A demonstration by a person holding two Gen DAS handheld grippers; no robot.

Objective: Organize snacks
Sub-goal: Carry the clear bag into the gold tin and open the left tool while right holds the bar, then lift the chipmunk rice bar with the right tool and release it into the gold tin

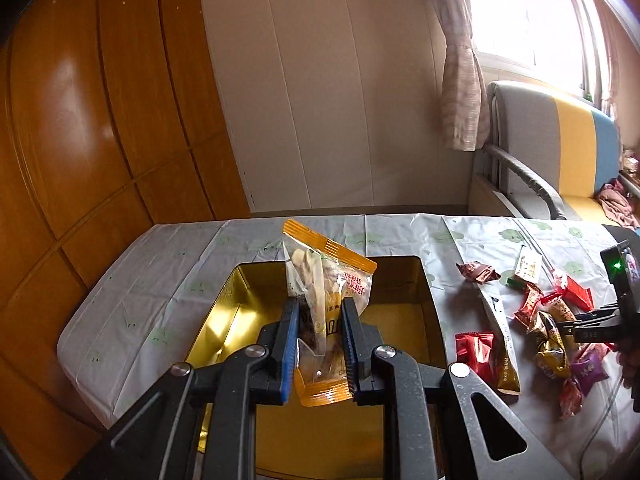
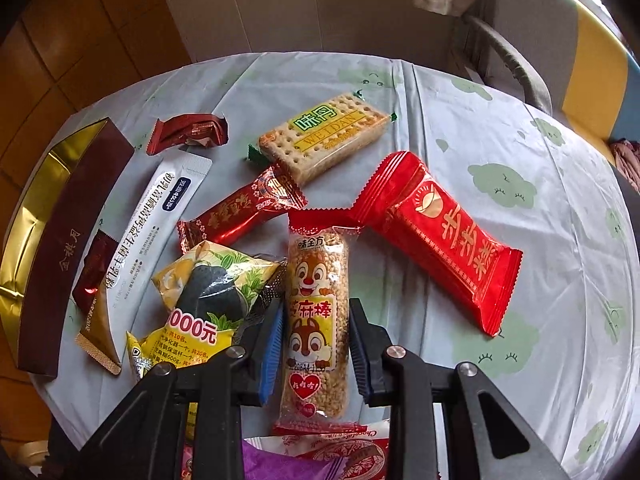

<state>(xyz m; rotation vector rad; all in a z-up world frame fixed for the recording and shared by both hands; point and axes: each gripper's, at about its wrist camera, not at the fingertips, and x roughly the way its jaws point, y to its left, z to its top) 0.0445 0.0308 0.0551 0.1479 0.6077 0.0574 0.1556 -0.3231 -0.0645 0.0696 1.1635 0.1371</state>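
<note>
My left gripper [image 1: 320, 312] is shut on a clear snack bag with orange ends [image 1: 326, 280] and holds it upright above the open gold-lined box [image 1: 224, 320]. My right gripper [image 2: 314, 316] is open, its fingers on either side of a squirrel-print sesame bar [image 2: 316, 320] that lies on the table. Around it lie a red cake pack [image 2: 440, 236], a WEIDAN cracker pack [image 2: 324, 136], a dark red bar [image 2: 240, 212], a yellow-black seed bag [image 2: 208, 292] and a white sachet [image 2: 152, 216]. The box also shows at the left in the right wrist view [image 2: 60, 240].
The table wears a pale cloth with green clouds [image 2: 520, 160]. More wrapped snacks lie right of the box [image 1: 540, 320]. A wooden wardrobe [image 1: 80, 120] stands left, a chair [image 1: 560, 160] behind the table at right. Purple and red packets [image 2: 320, 456] lie under the right gripper.
</note>
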